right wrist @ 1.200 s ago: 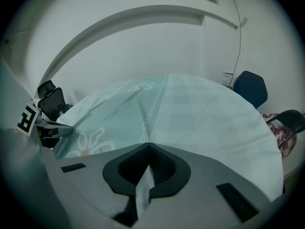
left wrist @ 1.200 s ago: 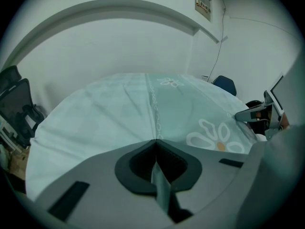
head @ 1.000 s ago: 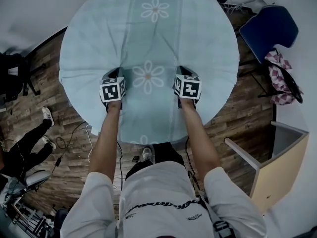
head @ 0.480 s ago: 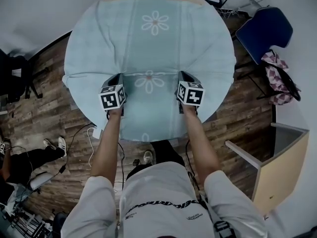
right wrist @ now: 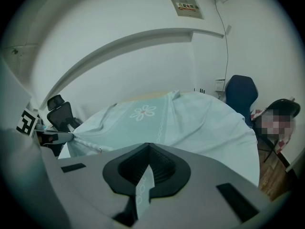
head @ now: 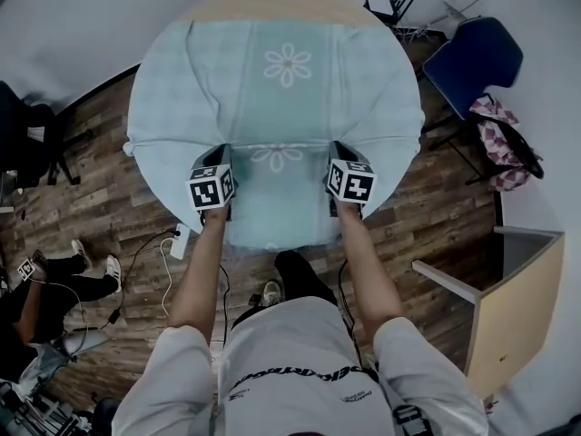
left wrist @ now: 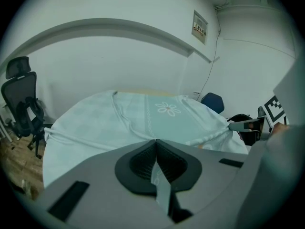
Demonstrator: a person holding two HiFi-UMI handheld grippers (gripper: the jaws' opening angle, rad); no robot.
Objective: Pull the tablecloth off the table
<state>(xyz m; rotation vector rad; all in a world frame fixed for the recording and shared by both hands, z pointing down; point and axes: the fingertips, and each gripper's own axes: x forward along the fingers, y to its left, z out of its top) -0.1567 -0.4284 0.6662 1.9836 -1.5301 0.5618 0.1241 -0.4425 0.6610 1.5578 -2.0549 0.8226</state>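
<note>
A pale blue tablecloth [head: 281, 98] with white flower prints covers most of a round wooden table [head: 272, 0], whose bare far rim shows. My left gripper [head: 216, 157] is shut on the cloth's near part, and a strip of cloth [left wrist: 159, 185] runs back between its closed jaws. My right gripper [head: 338, 153] is shut on the cloth further right, with a strip of cloth [right wrist: 142, 187] pinched in its jaws. The cloth [left wrist: 143, 118] is drawn into taut folds toward both grippers, and its near edge hangs over the table's front.
A blue chair [head: 477, 57] stands right of the table, with a patterned cloth item [head: 499, 139] beside it. A black office chair [left wrist: 21, 109] is at the left. A light wooden cabinet [head: 508, 307] sits at the right. Cables and a seated person's legs [head: 54, 280] are on the wood floor, left.
Both grippers have drawn back toward me with the cloth in them. The cloth has slid off the far side, baring a strip of wooden tabletop there.
</note>
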